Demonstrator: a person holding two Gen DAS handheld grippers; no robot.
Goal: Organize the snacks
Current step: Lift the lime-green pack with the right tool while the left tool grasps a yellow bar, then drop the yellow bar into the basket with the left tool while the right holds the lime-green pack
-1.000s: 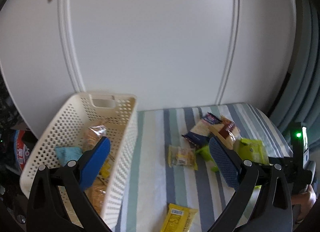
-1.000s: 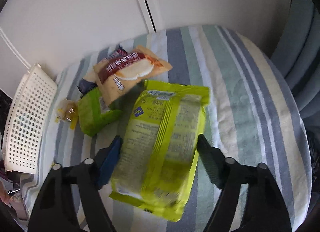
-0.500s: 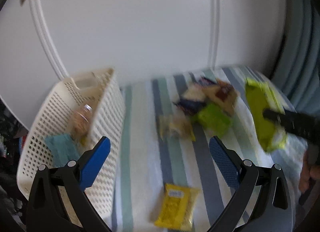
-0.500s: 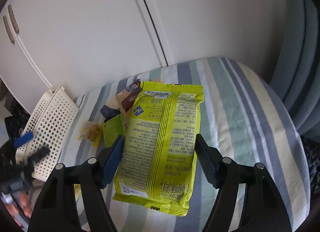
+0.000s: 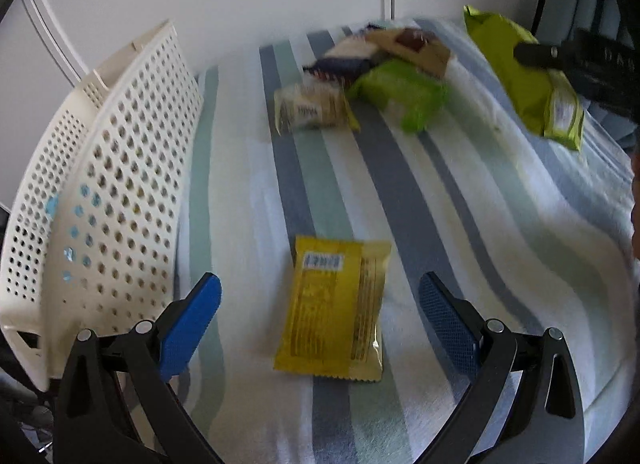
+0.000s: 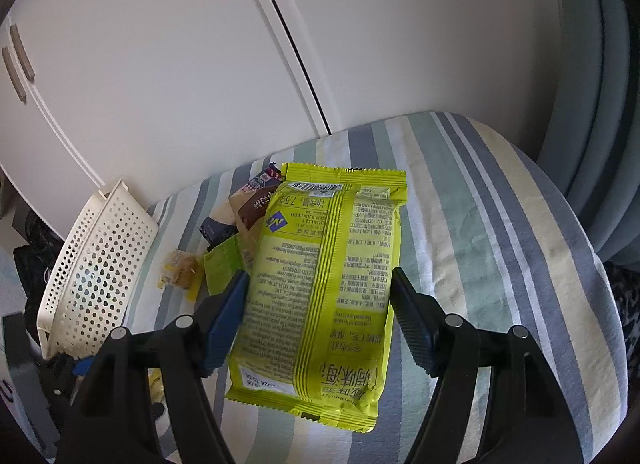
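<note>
My right gripper (image 6: 320, 320) is shut on a large lime-green snack bag (image 6: 324, 288), held up above the striped cloth; in the left wrist view the same bag (image 5: 528, 80) hangs at the upper right. My left gripper (image 5: 320, 324) is open, its blue pads either side of a yellow packet (image 5: 336, 304) lying flat on the cloth. A white perforated basket (image 5: 100, 184) stands to the left, also seen as the basket (image 6: 96, 260) in the right wrist view. A pile of snacks lies at the back: a small green bag (image 5: 400, 92), a beige packet (image 5: 312, 108), a brown-and-tan packet (image 5: 412, 44).
A striped cloth (image 5: 480, 224) covers the surface, whose rounded edge drops off at the right. White cabinet doors (image 6: 200, 44) rise behind it. Grey-blue curtains (image 6: 592, 64) hang at the right. Dark clutter sits left of the basket.
My left gripper has swung down and right from the basket until the yellow packet lies between its pads. My right gripper has lifted the lime-green bag off the cloth.
</note>
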